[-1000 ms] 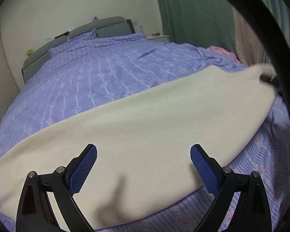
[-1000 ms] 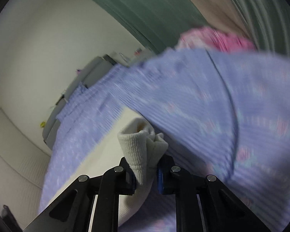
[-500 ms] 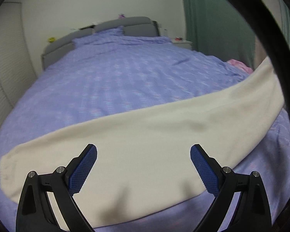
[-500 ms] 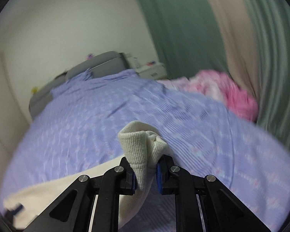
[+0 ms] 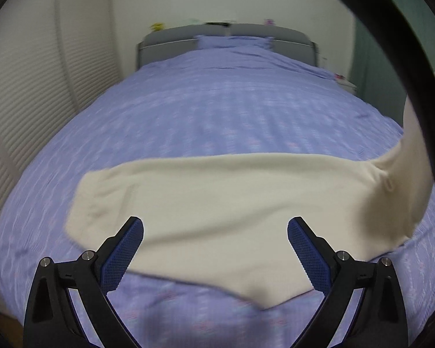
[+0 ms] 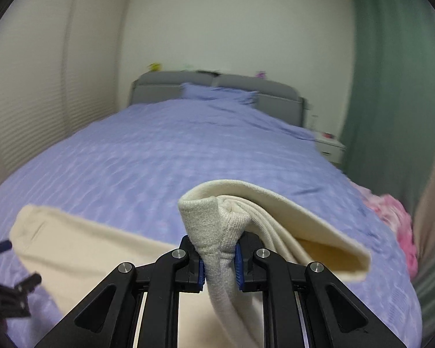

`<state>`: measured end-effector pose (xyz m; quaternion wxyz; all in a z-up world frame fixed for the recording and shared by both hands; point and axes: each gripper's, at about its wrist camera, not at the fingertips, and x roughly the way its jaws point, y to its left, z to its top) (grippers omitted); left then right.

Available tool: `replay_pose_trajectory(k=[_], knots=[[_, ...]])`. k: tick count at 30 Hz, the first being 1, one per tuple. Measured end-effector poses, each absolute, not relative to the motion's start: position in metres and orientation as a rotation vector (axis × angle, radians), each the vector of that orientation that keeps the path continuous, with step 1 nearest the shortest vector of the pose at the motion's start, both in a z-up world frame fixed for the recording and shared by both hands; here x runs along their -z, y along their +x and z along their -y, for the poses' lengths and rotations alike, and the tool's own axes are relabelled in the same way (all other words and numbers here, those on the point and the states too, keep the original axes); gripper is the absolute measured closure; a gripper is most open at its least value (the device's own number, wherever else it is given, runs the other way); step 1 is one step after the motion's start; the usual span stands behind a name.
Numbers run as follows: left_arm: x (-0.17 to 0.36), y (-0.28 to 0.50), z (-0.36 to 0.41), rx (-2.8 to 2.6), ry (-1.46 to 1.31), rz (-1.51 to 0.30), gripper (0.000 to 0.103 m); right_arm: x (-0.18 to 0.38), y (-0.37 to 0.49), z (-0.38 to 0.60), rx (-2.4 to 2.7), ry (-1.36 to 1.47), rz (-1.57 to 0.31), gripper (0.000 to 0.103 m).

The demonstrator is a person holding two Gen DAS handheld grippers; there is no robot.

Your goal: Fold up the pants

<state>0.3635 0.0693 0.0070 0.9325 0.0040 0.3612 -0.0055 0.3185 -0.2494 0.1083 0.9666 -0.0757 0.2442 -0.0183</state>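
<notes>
1. Across the whole room ahead of me lies the bed (image 5: 217, 110), spread with a lilac patterned cover, its grey headboard (image 6: 171, 84) against the far white wall and a matching pillow (image 6: 217, 92) propped before it.
2. Down the right side hangs a green curtain (image 6: 391, 72), with a small white nightstand (image 6: 330, 145) at its foot.
3. On the near part of the cover lie the cream pants (image 5: 232, 203), stretched crosswise; their left end rests flat on the bed, while their right end rises off it toward the edge of my left camera's view.
4. At the bed's right edge sits a heap of pink cloth (image 6: 397, 220), well apart from the pants.
5. My left gripper (image 5: 216, 249) hovers over the near edge of the pants with its blue pads spread wide and nothing between them; I cannot tell whether the tips touch the fabric.
6. My right gripper (image 6: 219, 264) is pinched tight on the ribbed hem (image 6: 208, 226) of the pants, which bunches up between the pads, and a folded band of the cream fabric curls away to the right above the cover.
</notes>
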Motion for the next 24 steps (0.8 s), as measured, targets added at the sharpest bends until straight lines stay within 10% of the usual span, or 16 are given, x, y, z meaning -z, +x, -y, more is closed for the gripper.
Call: replay_pose_trajectory(k=[17, 24], knots=[[0.061, 0.334, -0.145, -0.062, 0.065, -0.846, 0.002, 0.065, 0.338, 0.046, -0.248, -0.42, -0.878, 0.085], [0.05, 0.333, -0.152, -0.023, 0.009, -0.798, 0.002, 0.037, 0.313, 0.038, -0.343, -0.311, -0.816, 0.054]])
